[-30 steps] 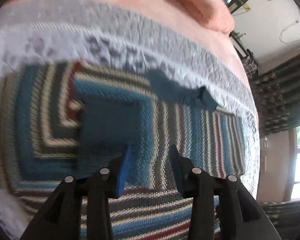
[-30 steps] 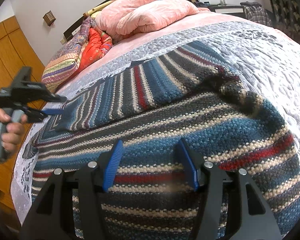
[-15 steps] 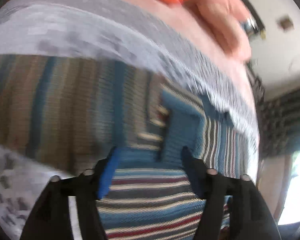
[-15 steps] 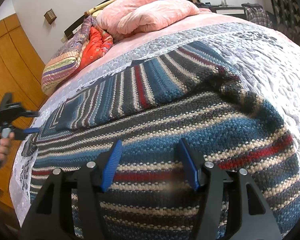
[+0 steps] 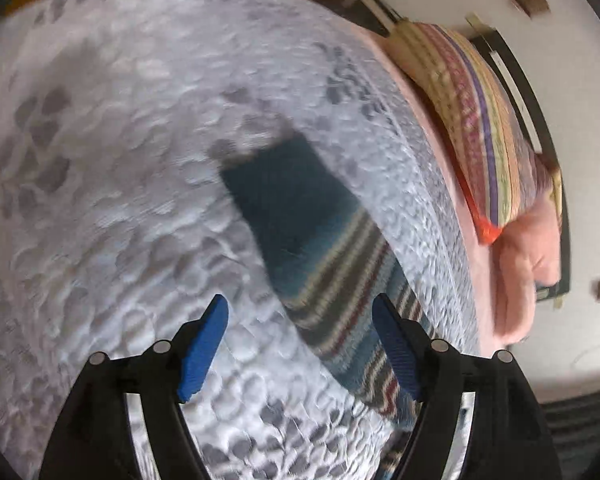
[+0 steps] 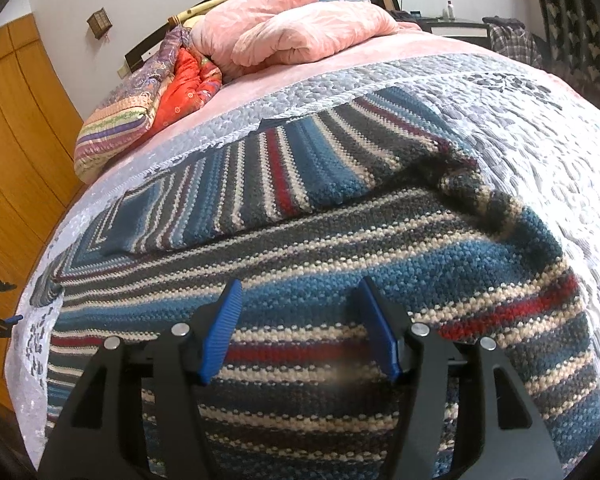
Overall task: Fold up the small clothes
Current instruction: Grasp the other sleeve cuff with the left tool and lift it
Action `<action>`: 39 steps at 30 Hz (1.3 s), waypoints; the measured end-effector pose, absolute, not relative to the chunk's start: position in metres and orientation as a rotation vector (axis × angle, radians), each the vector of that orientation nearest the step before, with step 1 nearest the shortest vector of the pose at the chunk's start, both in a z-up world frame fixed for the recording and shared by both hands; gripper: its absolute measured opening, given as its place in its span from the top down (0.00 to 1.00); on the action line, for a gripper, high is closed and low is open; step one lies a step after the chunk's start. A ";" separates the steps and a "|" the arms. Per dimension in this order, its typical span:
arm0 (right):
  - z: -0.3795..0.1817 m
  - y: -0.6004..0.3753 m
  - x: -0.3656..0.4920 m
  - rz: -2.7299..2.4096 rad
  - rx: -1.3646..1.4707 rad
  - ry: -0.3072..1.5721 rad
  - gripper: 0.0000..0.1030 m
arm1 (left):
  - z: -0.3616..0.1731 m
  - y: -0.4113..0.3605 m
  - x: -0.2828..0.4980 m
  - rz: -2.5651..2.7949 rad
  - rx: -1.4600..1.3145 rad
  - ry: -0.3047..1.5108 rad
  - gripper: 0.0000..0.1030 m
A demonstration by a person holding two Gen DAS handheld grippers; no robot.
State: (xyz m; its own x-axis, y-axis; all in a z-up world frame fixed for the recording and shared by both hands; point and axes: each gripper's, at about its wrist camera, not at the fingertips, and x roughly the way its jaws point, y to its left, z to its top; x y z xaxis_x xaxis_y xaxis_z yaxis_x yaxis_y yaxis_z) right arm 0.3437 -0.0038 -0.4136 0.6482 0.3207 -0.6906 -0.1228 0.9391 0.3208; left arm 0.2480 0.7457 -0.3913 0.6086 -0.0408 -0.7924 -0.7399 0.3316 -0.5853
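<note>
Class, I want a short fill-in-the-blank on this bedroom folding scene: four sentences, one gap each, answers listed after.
1. The striped knitted sweater lies spread on a grey quilted ____.
2. The right gripper hovers over the sweater with its jaws ____.
3. The fingers of the left gripper have pads coloured ____.
4. At the head of the bed lies a bundled duvet coloured ____.

Answers: bedspread; open; blue; pink

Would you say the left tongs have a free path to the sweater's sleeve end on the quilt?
Probably yes: the left tongs are open, and the striped sleeve lies flat on the quilt with nothing between them.
</note>
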 end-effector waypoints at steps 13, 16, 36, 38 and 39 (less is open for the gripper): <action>-0.416 0.006 0.348 0.226 0.184 0.848 0.39 | -0.425 0.785 0.284 0.552 -1.177 0.734 0.80; -0.411 0.008 0.347 0.227 0.181 0.852 0.39 | -0.416 0.782 0.284 0.539 -1.150 0.713 0.86; -0.334 -0.018 0.303 0.316 0.228 0.801 0.38 | -0.210 0.529 0.391 0.013 -0.861 0.593 0.88; -0.335 -0.024 0.300 0.318 0.233 0.806 0.38 | -0.219 0.492 0.411 -0.019 -0.824 0.630 0.88; -0.338 -0.027 0.299 0.318 0.236 0.810 0.38 | -0.225 0.478 0.417 -0.031 -0.813 0.647 0.88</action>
State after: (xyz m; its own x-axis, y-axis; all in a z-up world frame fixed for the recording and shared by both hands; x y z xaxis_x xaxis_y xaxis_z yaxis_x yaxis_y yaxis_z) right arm 0.2991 -0.0270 -0.3379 0.6462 0.3656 -0.6699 -0.1870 0.9269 0.3254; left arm 0.4171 0.4777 -0.2251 0.8086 -0.2655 -0.5250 -0.2148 0.6976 -0.6835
